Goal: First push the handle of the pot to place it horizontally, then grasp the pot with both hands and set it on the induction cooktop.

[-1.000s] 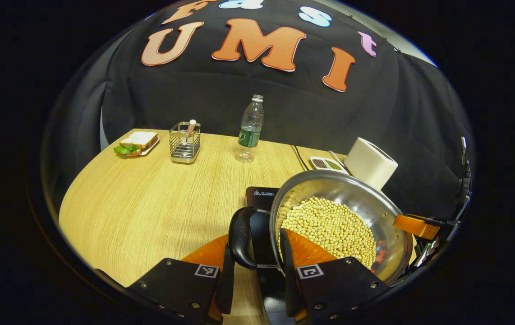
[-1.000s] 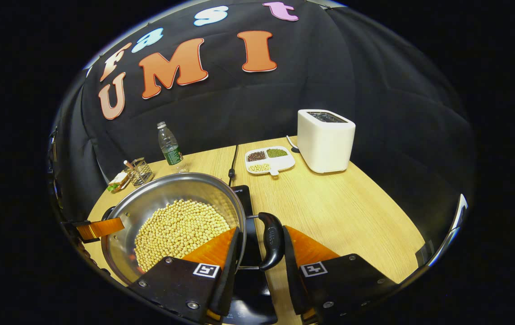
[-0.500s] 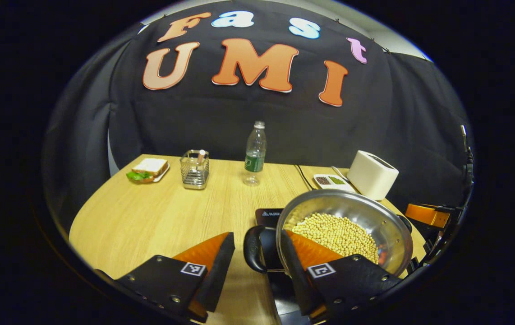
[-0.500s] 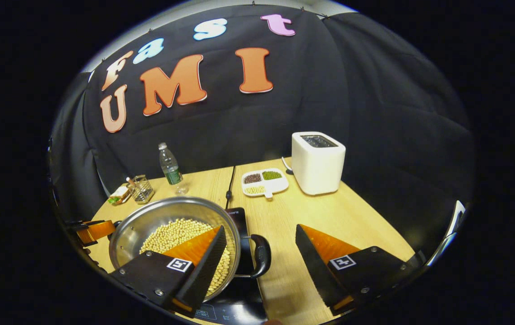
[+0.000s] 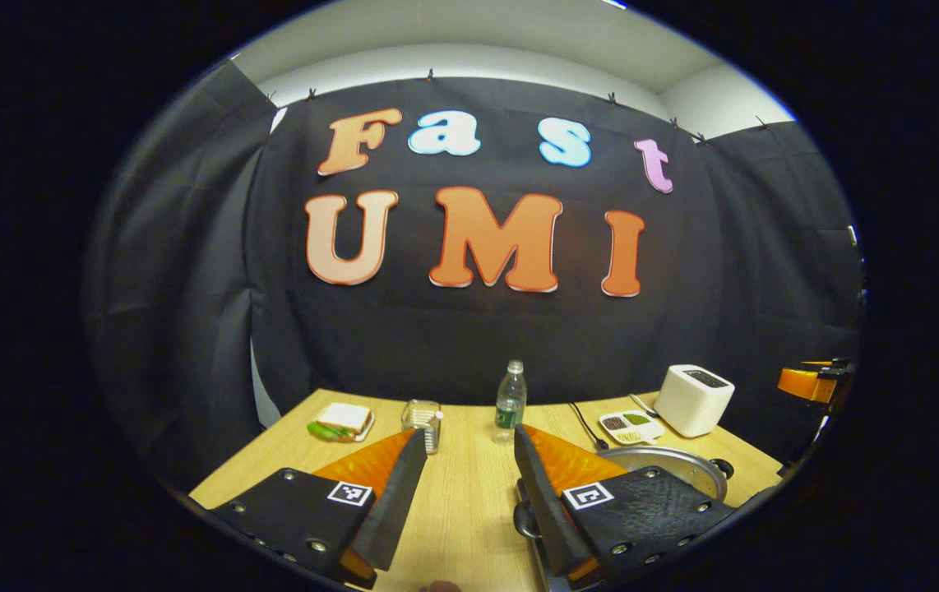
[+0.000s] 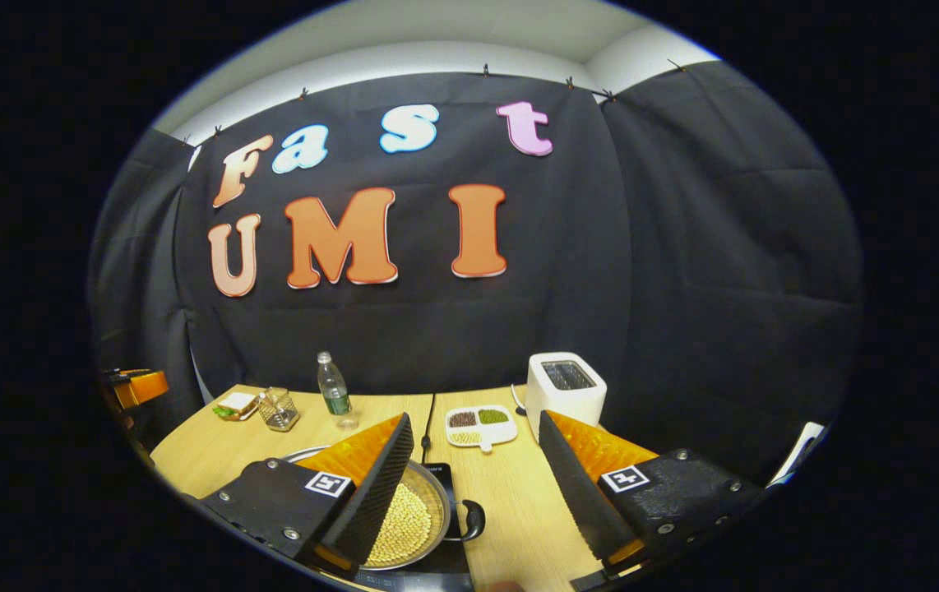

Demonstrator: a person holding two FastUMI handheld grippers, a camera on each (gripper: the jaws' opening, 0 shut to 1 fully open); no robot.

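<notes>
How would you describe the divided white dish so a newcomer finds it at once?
Start at the boxy white toaster at the back of the wooden table. Just to its left lies the flat white divided dish. Unlike its neighbours, it holds three separate heaps: dark, green and pale grains.

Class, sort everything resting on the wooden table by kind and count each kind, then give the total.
Cookware: 1, the pot of beans
Appliances: 2, induction cooktop and toaster
Food dishes: 2, sandwich plate and divided dish
Bottles: 1, the water bottle
Holders: 1, the wire basket
Total: 7
</notes>
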